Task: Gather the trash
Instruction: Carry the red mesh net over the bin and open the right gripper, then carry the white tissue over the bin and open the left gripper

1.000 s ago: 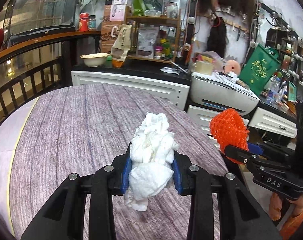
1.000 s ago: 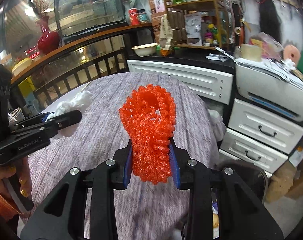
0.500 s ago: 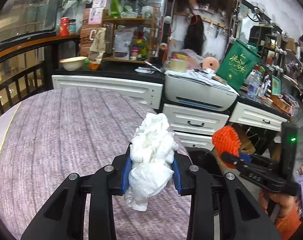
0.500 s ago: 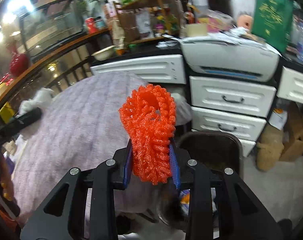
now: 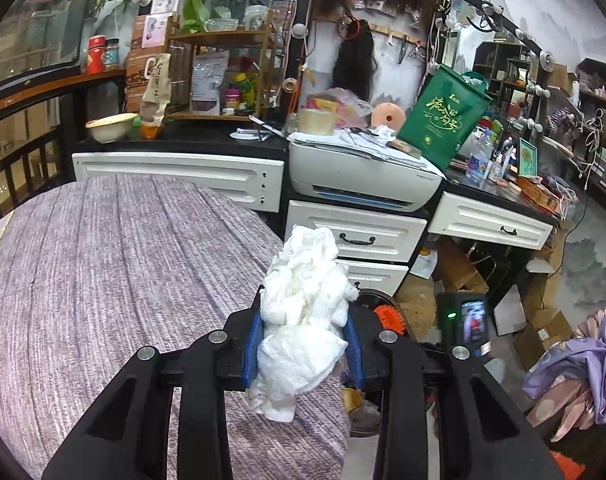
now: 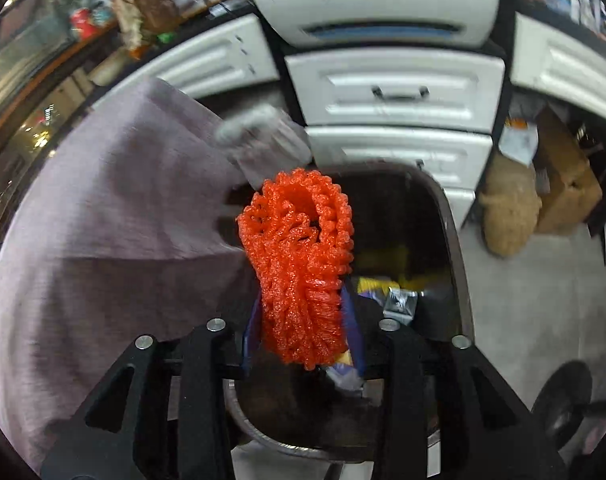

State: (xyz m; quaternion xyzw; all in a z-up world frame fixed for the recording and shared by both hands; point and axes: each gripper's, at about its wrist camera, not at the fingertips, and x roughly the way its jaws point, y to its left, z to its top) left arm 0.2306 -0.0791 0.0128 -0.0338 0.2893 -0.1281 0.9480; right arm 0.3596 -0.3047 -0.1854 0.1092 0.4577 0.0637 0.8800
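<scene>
My left gripper [image 5: 301, 350] is shut on a crumpled white tissue [image 5: 303, 312] and holds it above the right edge of the purple-grey table [image 5: 103, 272]. My right gripper [image 6: 301, 344] is shut on an orange foam net [image 6: 299, 264] and holds it over the open dark trash bin [image 6: 451, 216], which has wrappers inside. In the left wrist view a bit of the orange net [image 5: 389, 318] shows behind my right finger, low beside the table.
White drawers [image 5: 359, 236] and a printer [image 5: 363, 176] stand behind the bin. Cardboard boxes [image 5: 459, 268] and purple cloth [image 5: 575, 364] lie on the floor at right. A cluttered black counter [image 5: 175, 140] runs behind the table.
Both grippers swung right, off the table toward the bin. The right gripper dropped and tilted down, so the orange net now hangs over the bin's opening. Both grips unchanged.
</scene>
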